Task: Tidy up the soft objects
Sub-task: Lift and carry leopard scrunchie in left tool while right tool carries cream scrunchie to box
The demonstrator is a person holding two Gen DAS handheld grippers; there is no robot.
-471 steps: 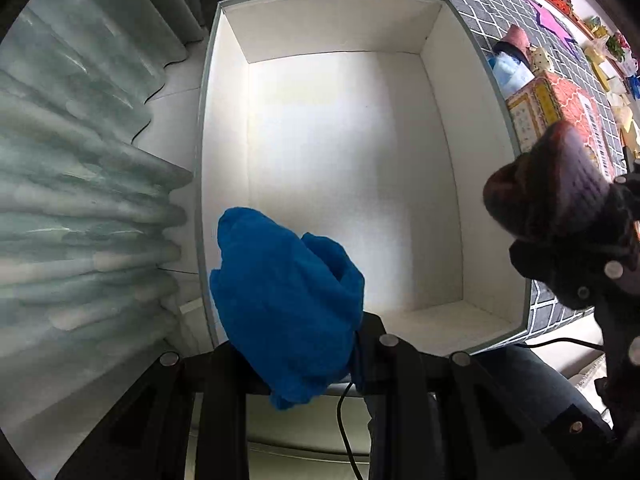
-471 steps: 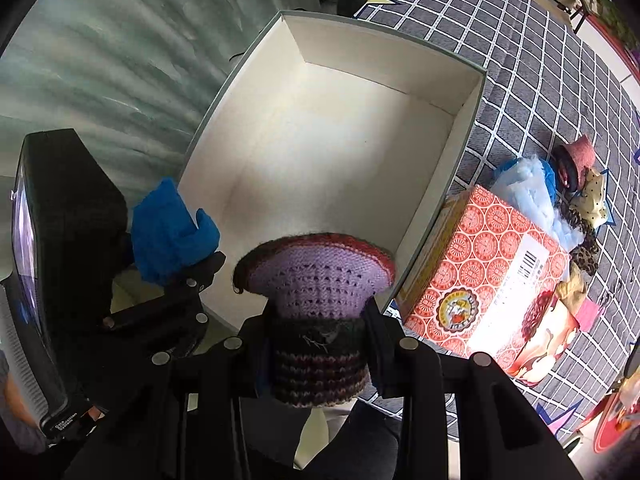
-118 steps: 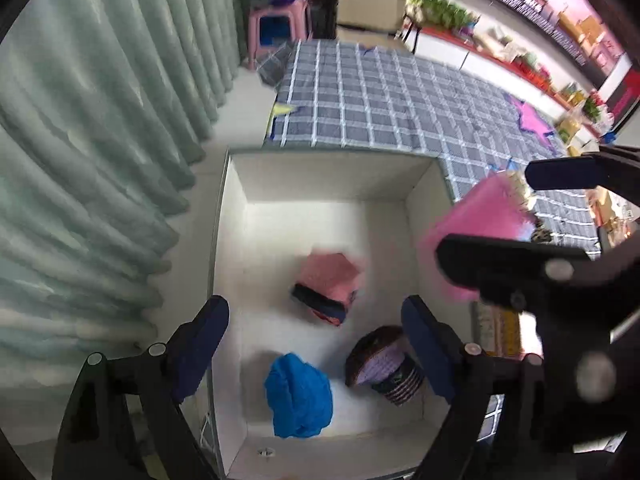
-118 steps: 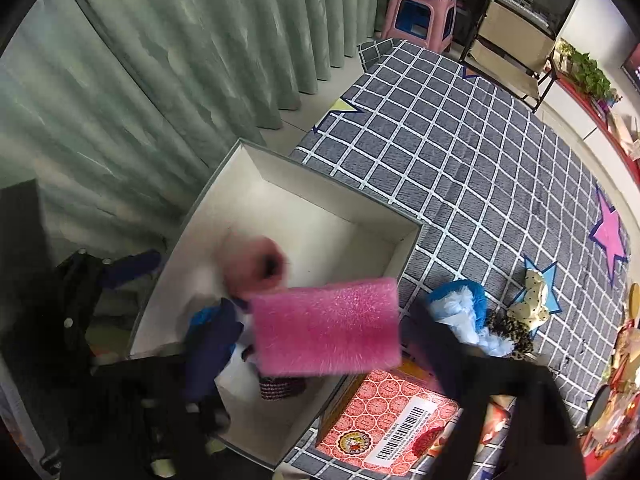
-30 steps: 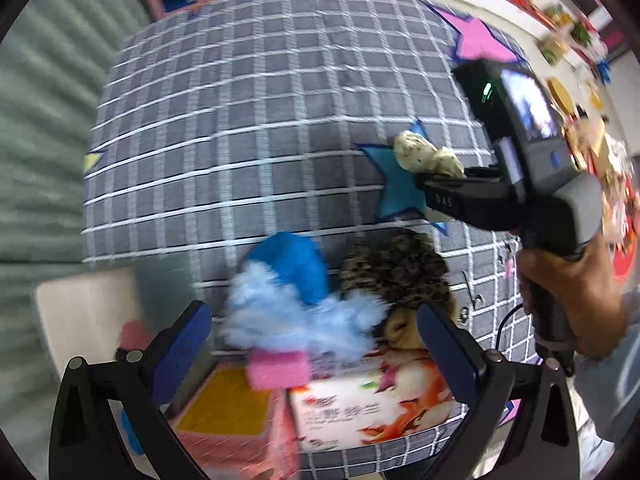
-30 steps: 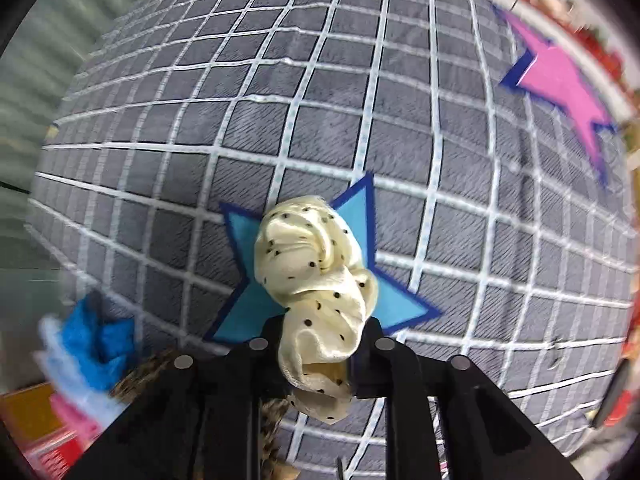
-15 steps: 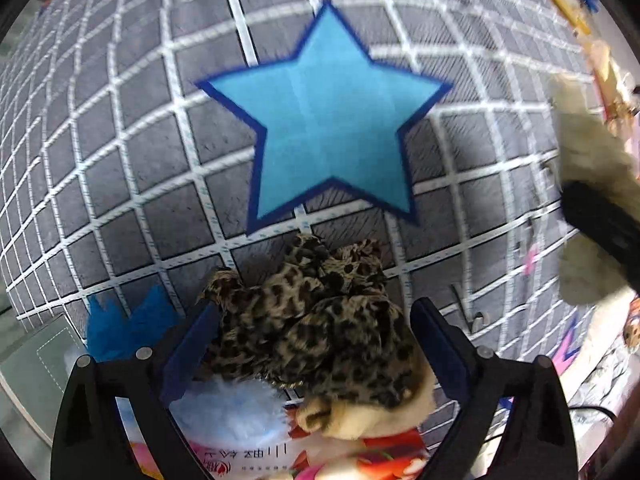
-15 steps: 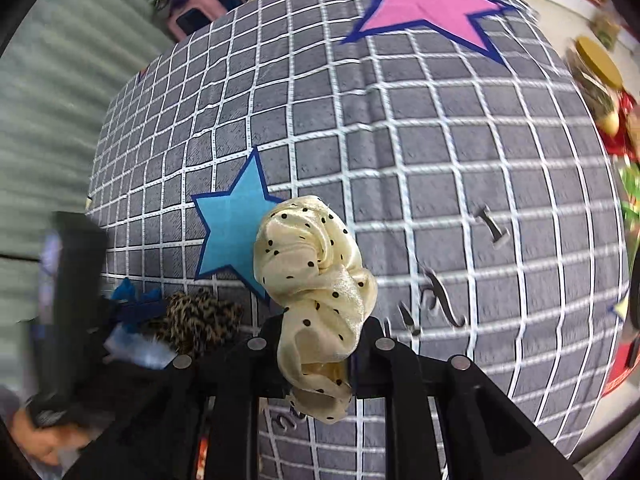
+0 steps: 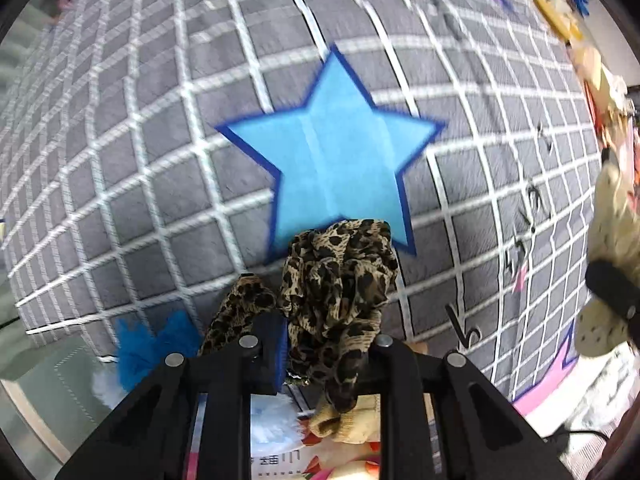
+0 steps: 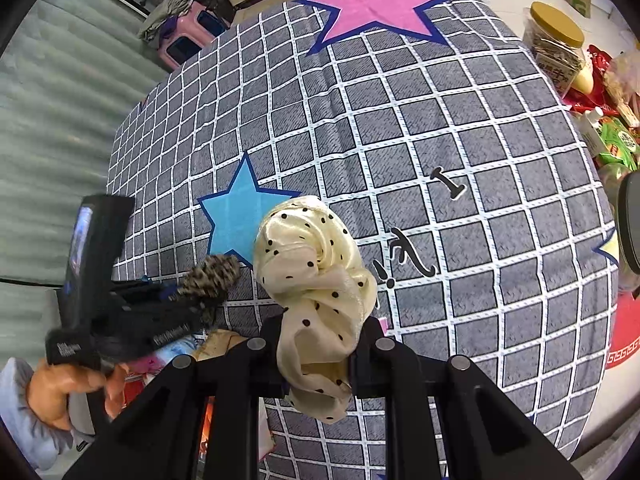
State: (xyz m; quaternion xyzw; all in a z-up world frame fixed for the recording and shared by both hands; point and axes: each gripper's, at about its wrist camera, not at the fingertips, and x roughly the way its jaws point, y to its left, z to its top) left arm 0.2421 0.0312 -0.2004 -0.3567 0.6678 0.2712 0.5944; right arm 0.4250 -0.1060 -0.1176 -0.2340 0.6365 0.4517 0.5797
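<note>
left hand-held gripper [image 9: 326,340] just closed on leopard scrunchie [image 9: 340,280] | right hand-held gripper [image 10: 318,340] clamps cream scrunchie [image 10: 312,272]

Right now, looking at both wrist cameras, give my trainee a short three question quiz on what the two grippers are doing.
1. True or false: the left gripper is shut on the leopard-print scrunchie.
2. What does the right gripper hold? A) the cream polka-dot scrunchie B) a pink sponge C) a blue cloth
3. Fill in: on the checked mat, the star nearest both scrunchies is coloured ____.

Key: 1 true; 2 A; 3 blue.
</note>
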